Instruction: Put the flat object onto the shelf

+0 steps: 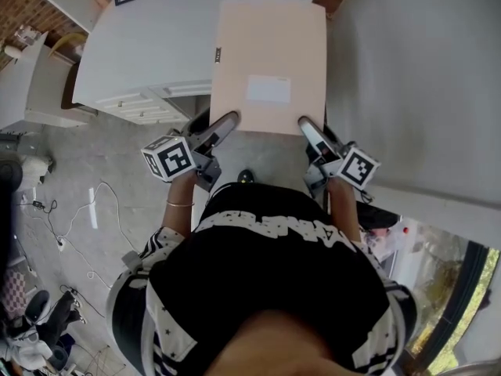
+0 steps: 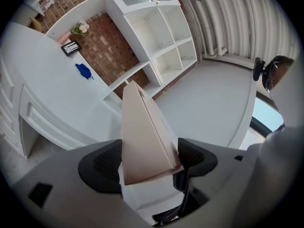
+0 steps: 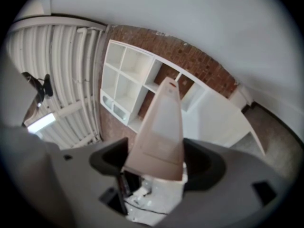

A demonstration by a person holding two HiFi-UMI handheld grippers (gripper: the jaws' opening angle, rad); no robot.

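A flat pale-pink box [image 1: 270, 63] with a white label is held level in front of the person, over the edge of a white table [image 1: 149, 49]. My left gripper [image 1: 227, 121] is shut on its near left corner, and my right gripper [image 1: 307, 125] is shut on its near right corner. In the left gripper view the flat box [image 2: 142, 132] sits edge-on between the black pads [image 2: 102, 164]. The right gripper view shows the same flat box [image 3: 161, 132] clamped between its pads [image 3: 202, 163]. A white cube shelf [image 2: 164, 37] stands against the brick wall ahead, also seen as the shelf [image 3: 126, 82].
A white curved table [image 2: 42, 89] carries a blue object [image 2: 83, 70], a small framed picture [image 2: 70, 47] and flowers [image 2: 80, 28]. White drawers [image 1: 141, 104] sit under the table. Cables [image 1: 78, 225] trail on the grey floor at left. A lamp [image 2: 268, 72] stands at right.
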